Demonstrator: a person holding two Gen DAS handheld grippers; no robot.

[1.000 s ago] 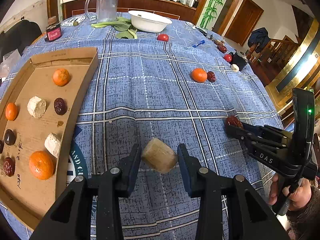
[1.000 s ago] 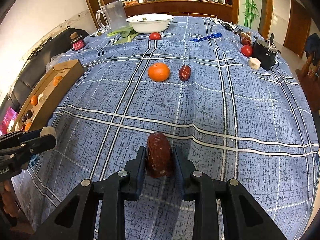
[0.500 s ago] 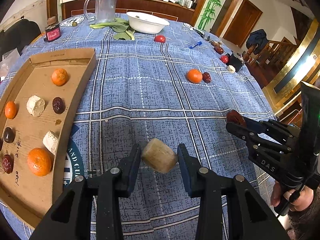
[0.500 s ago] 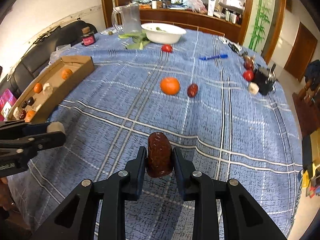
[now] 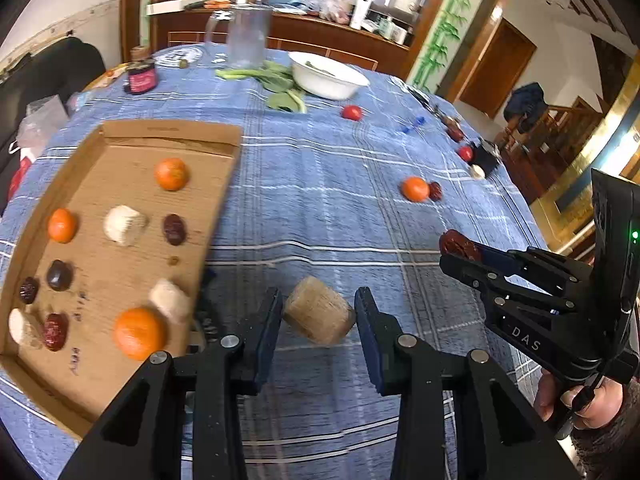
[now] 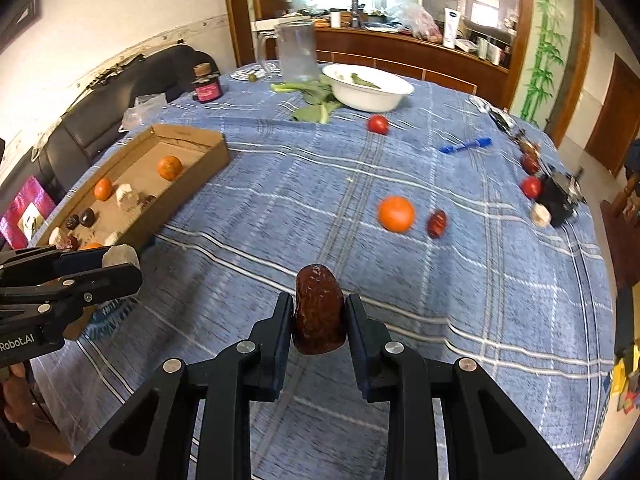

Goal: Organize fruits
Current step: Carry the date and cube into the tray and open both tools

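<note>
My left gripper (image 5: 319,314) is shut on a pale beige chunk (image 5: 318,315) and holds it above the blue checked tablecloth, just right of the cardboard tray (image 5: 224,200). The tray holds several oranges, dark red dates and pale chunks. My right gripper (image 6: 319,312) is shut on a dark red date (image 6: 319,308), held above the cloth. In the left wrist view the right gripper (image 5: 460,252) is at the right with the date (image 5: 454,242) at its tip. An orange (image 6: 396,213) and a date (image 6: 437,223) lie together on the cloth.
A white bowl (image 6: 368,87), green leaves (image 6: 316,100), a glass pitcher (image 6: 296,52), a dark jar (image 6: 207,86), a small tomato (image 6: 378,124) and a blue pen (image 6: 466,145) stand at the far side. A black object (image 6: 558,198) with tomatoes sits near the right edge.
Both grippers have risen and moved left toward the tray, each still holding its item. The tray is now closer in both views.
</note>
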